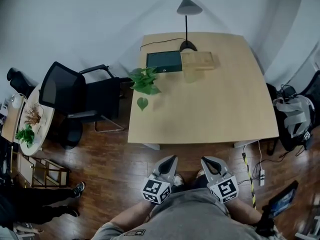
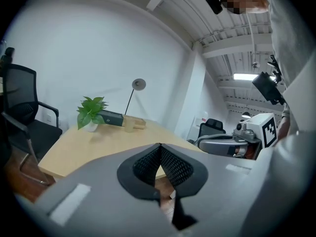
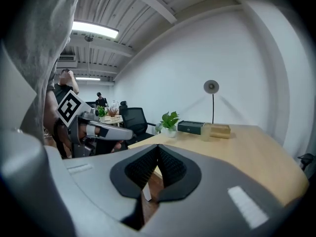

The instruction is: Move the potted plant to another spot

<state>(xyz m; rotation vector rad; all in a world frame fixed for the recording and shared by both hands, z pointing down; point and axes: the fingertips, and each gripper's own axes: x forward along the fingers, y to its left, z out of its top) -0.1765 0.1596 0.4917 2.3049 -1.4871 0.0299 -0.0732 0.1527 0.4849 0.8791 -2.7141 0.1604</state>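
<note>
I am holding two tools low in front of me, just short of the near edge of the one wooden surface (image 1: 200, 114). My left tool (image 1: 172, 158) and my right tool (image 1: 205, 160) are sitting side by side, a little apart from each other. Both are pinched fully together, tips meeting, and neither is gripping anything.

The one potted plant (image 1: 145, 81) is standing on the far left part of the surface, right at its left edge, with one leaf hanging toward me. It is well apart from both tools. Just right of it one dark box (image 1: 164, 60) is lying, and one pale wooden box (image 1: 198, 60) is lying right of that. One translucent cup (image 1: 190, 74) is standing just on the near side of the wooden box. One lamp (image 1: 187, 6) is rising from the far edge behind them. One black chair (image 1: 75, 96) is standing on the floor left of the surface, near the plant.
</note>
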